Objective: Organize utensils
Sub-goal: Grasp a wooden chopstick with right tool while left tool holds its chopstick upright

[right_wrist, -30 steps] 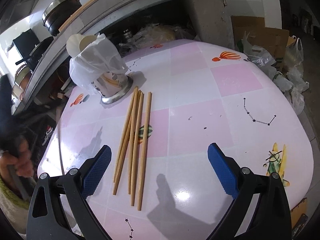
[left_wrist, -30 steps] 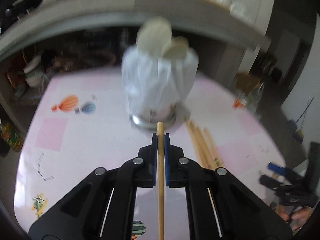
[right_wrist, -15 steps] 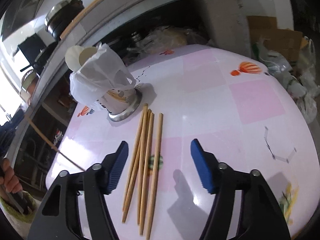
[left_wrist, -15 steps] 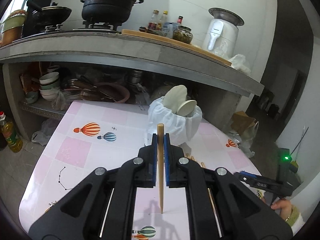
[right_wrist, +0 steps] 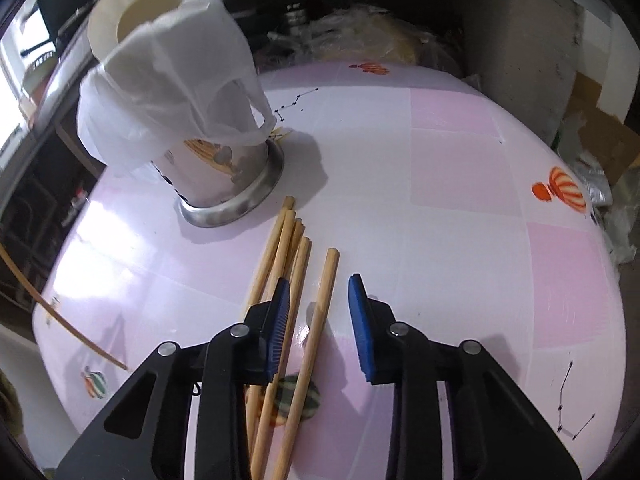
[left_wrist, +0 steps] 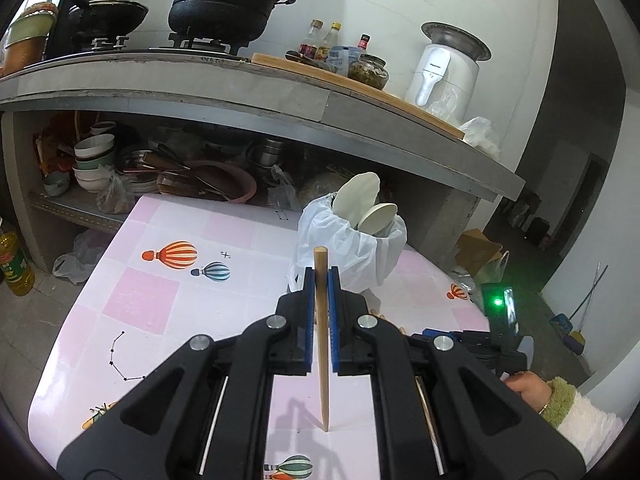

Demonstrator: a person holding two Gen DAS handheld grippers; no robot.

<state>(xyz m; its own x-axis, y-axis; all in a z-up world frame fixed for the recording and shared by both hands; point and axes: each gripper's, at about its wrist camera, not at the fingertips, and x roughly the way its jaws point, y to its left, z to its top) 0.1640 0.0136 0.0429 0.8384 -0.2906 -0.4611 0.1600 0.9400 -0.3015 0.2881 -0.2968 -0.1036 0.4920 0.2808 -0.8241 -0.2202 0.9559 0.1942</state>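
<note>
Landmark: utensil holder (right_wrist: 216, 168), a steel cup with a flared base, upright on the pink-checked table (right_wrist: 460, 208). A white plastic bag (right_wrist: 172, 80) is draped over its upper half, and pale spoon bowls (left_wrist: 362, 196) stick out of its mouth.

Left gripper (left_wrist: 320, 292): jaws pinched nearly together on a single chopstick (left_wrist: 321, 328). The stick runs between the blue pads, blunt end poking up past them in front of the holder, pointed tip hanging down just above the table. In the right wrist view the same stick (right_wrist: 60, 320) shows as a thin slanted line off to the holder's near left, above the table edge.

Right gripper (right_wrist: 318, 320): jaws closing, a moderate gap left. One loose chopstick (right_wrist: 316, 320) lies on the table between the pads; neither pad presses on it. The gripper points steeply down at the table on the near side of the holder.

Loose chopsticks (right_wrist: 280, 264): a bundle lying flat on the table, far ends just beside the holder's base and fanning toward the camera. The left blue pad overlaps the bundle's right edge; contact cannot be judged.

Person: hand (left_wrist: 524, 388) with a green cuff, at the right of the left wrist view, holding the right gripper's handle, nearer the camera than the holder.
</note>
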